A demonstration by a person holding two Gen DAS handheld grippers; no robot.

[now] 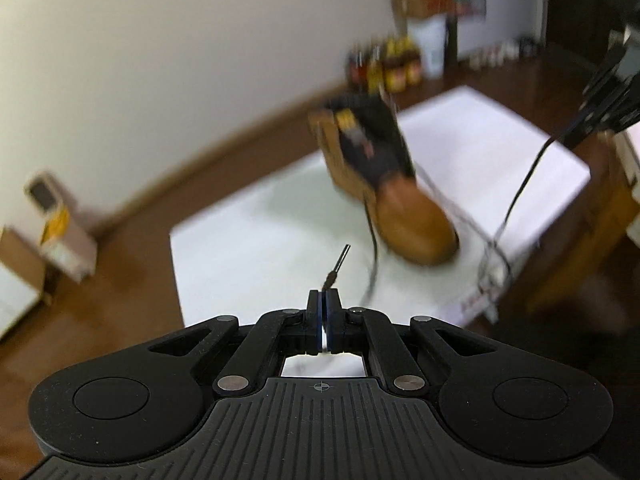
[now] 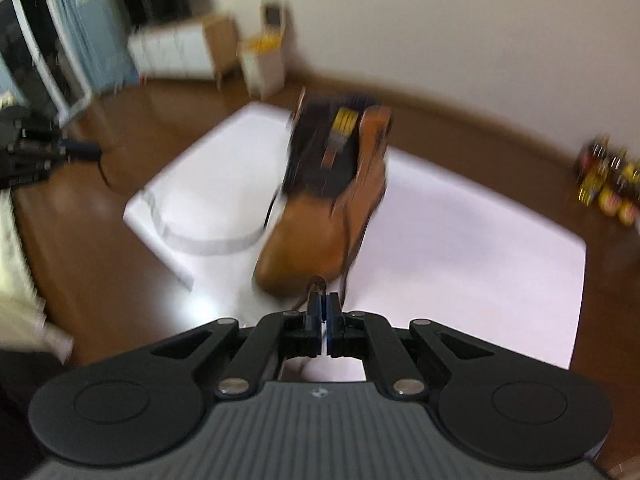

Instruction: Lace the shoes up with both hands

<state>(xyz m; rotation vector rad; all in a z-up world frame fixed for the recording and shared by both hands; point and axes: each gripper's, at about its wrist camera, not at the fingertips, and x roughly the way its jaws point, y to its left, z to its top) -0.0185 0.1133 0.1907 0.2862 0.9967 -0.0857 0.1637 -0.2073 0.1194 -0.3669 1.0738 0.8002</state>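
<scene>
Matt tan leather boot (image 1: 416,220); glossy wood floor (image 1: 120,280)

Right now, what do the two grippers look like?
Both look alike. The left gripper and the right gripper are black plastic, with two narrow fingers lined in blue pads, folding linkage bars joined by round silver pins, a big round disc on each side, and a ribbed grey plate with a small crosshair mark.

A boot (image 1: 394,184) stands on a sheet (image 1: 256,236) spread on the floor (image 1: 132,264) (bottles (image 1: 384,64) behind it, by the wall (image 1: 160,60)), its laces (image 1: 374,240) trailing toward both tongs.
</scene>
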